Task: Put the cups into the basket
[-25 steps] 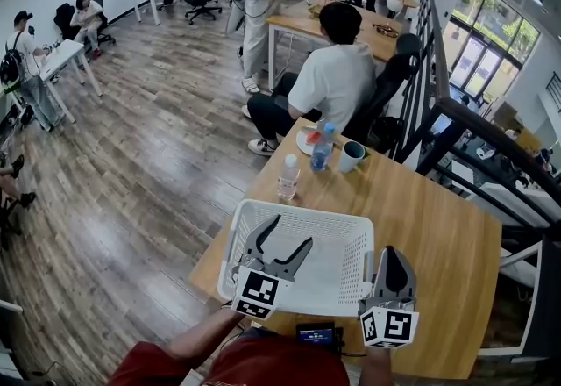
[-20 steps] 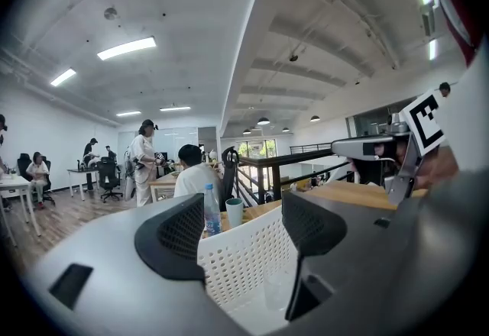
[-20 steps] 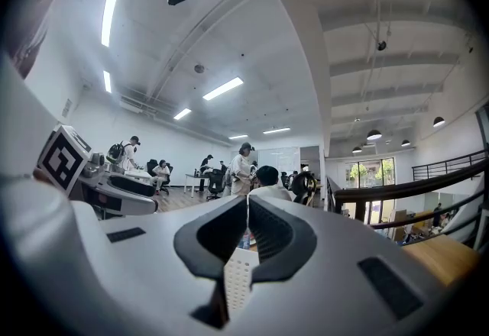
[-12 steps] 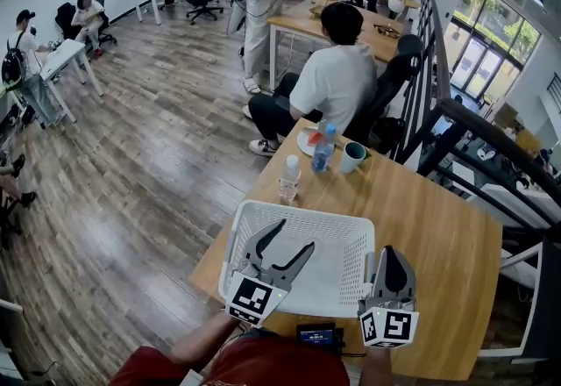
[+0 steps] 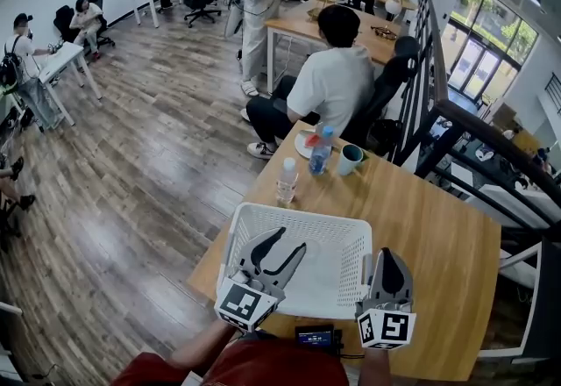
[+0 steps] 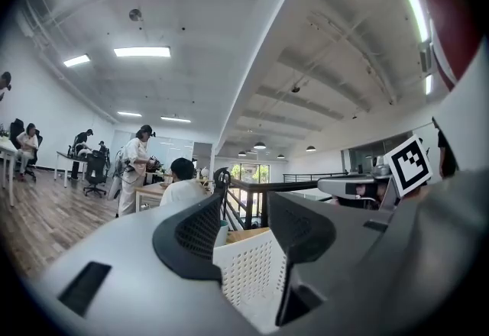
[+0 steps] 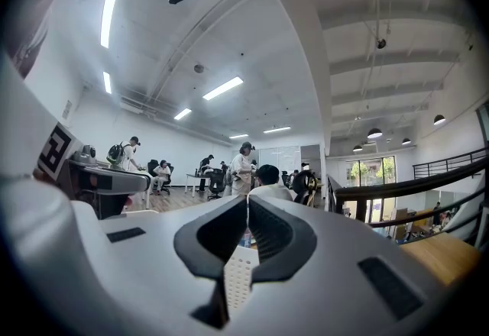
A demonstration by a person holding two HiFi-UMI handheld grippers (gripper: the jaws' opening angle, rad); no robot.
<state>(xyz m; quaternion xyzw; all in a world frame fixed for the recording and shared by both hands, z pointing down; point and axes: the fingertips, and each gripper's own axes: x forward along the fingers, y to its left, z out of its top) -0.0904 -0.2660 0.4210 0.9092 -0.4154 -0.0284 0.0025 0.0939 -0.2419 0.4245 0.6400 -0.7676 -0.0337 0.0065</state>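
Observation:
A dark cup (image 5: 351, 156) with a pale inside stands at the far edge of the wooden table (image 5: 438, 235). The white slotted basket (image 5: 337, 231) sits near me, and no cup shows inside it. My left gripper (image 5: 285, 242) hovers over the basket's near left part. Its jaws are closing with nothing between them; in the left gripper view only the basket wall (image 6: 248, 273) shows past the left gripper (image 6: 243, 224). My right gripper (image 5: 392, 254) is shut just outside the basket's right wall, its fingertips meeting in the right gripper view (image 7: 248, 208).
Two plastic bottles (image 5: 287, 180) (image 5: 321, 149) and a plate (image 5: 305, 143) stand by the cup at the table's far end. A seated person (image 5: 337, 82) is close behind that edge. A small dark device (image 5: 316, 336) lies at the near edge. A black railing (image 5: 473, 134) runs on the right.
My left gripper has drawn back a little toward me and its jaws have narrowed. The right gripper, the basket and the cup have stayed put.

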